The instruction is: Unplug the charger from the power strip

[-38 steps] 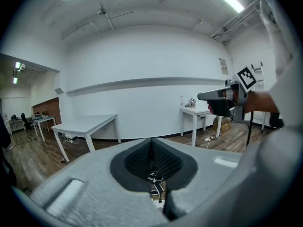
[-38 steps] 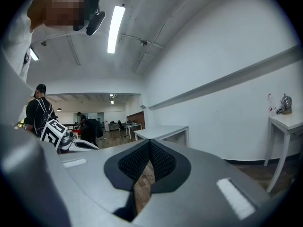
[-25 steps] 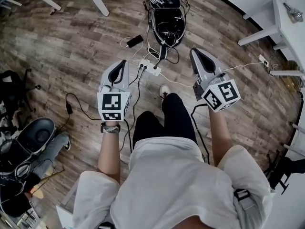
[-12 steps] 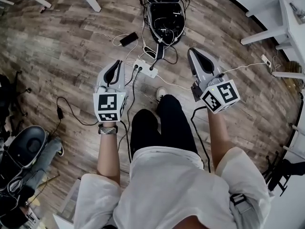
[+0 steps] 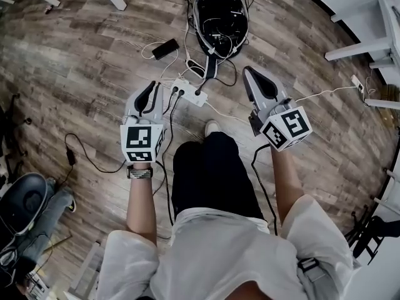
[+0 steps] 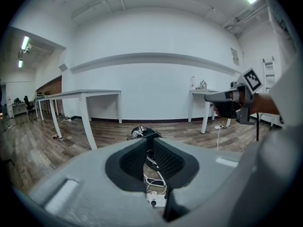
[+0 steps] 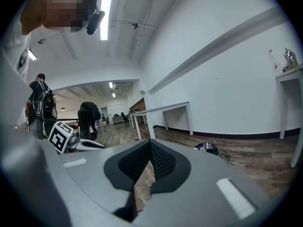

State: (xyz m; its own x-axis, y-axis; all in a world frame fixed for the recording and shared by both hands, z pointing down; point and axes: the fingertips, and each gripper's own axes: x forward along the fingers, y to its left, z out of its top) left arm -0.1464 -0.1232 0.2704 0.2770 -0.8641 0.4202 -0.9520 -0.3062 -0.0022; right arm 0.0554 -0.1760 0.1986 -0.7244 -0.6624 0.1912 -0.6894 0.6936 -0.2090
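A white power strip lies on the wood floor with black plugs in it and cords running off. My left gripper hangs just left of it and above the floor. Its jaws have just been opening and stand a narrow slit apart with nothing between them. Through that slit in the left gripper view the strip shows below. My right gripper hangs right of the strip. In the right gripper view its tips meet and it is empty.
A black helmet-like case full of cables sits beyond the strip, with a dark phone on a white cord to its left. A black adapter and its cable lie at the left. White table legs stand at the right. The person's legs are between the grippers.
Both grippers and the head camera have sunk toward the floor as the person bends down. The strip and the case have shifted up in the picture. Nothing was taken hold of.
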